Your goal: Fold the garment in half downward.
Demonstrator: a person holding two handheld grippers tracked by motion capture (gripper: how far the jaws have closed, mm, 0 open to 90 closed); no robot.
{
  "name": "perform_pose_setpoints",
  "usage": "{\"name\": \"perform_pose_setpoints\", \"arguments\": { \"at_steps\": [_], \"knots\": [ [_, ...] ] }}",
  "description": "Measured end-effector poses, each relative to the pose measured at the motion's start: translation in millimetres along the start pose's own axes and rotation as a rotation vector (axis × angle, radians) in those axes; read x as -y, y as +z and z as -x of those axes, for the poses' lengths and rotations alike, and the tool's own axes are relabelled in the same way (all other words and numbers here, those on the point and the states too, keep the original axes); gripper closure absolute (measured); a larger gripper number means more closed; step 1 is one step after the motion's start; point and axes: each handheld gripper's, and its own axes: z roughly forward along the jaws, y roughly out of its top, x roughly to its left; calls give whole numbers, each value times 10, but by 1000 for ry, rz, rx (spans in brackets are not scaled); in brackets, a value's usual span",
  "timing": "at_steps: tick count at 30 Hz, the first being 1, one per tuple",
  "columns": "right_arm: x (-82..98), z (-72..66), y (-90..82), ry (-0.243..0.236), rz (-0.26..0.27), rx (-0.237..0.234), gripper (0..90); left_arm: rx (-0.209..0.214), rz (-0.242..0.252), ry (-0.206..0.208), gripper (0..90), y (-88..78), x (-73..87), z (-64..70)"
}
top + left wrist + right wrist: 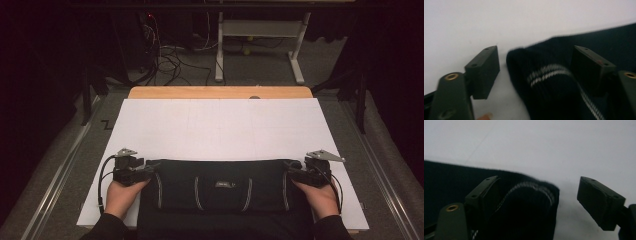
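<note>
From above, I see a folded dark garment (220, 192) on the white worktop (220, 127) near edge, my left hand-held gripper (149, 171) and right hand-held gripper (291, 171) flanking its far corners. Left gripper view: jaws spread astride a striped fold, not pinching. Right gripper view: jaws likewise spread, likely to square the corners.

No legible txt; small label (221, 184) on dark garment (220, 192) too blurry to read
</note>
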Motion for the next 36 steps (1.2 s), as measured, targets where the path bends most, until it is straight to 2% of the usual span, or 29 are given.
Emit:
{"name": "perform_pose_setpoints", "arguments": {
  "at_steps": [1,2,5,7,10,12,15,17,22,25,27,30,36],
  "knots": [
    [30,4,10,-5,-29,2,214,-6,-2,-1,297,-12,11,7],
    [40,0,4,0,-43,2,228,1,-6,-4,315,-26,24,19],
    [90,-38,-55,-8,-41,-10,315,-3,-15,29,386,-38,59,72],
    [100,-46,-75,0,-42,-29,393,10,-17,31,446,-39,71,93],
    [102,-50,-82,-4,-41,-56,476,65,-22,40,552,-27,89,121],
    [104,-59,-84,-3,-42,-71,541,103,-27,59,626,-15,100,144],
    [111,-63,-81,1,-38,-110,676,111,-27,68,656,-12,101,158],
    [112,-68,-76,-8,-36,-133,733,118,-26,60,669,-13,98,147],
    [113,-103,-89,-45,-23,-128,779,103,3,81,691,-37,92,161],
    [109,-121,-106,-75,-7,-110,784,93,43,92,699,-71,82,185],
    [102,-127,-123,-87,14,-99,786,82,65,117,704,-99,73,208],
    [82,-145,-176,-96,62,-82,788,70,102,131,711,-142,66,243],
    [45,-159,-236,-114,108,-65,788,74,155,115,718,-249,56,278]
  ]
}}
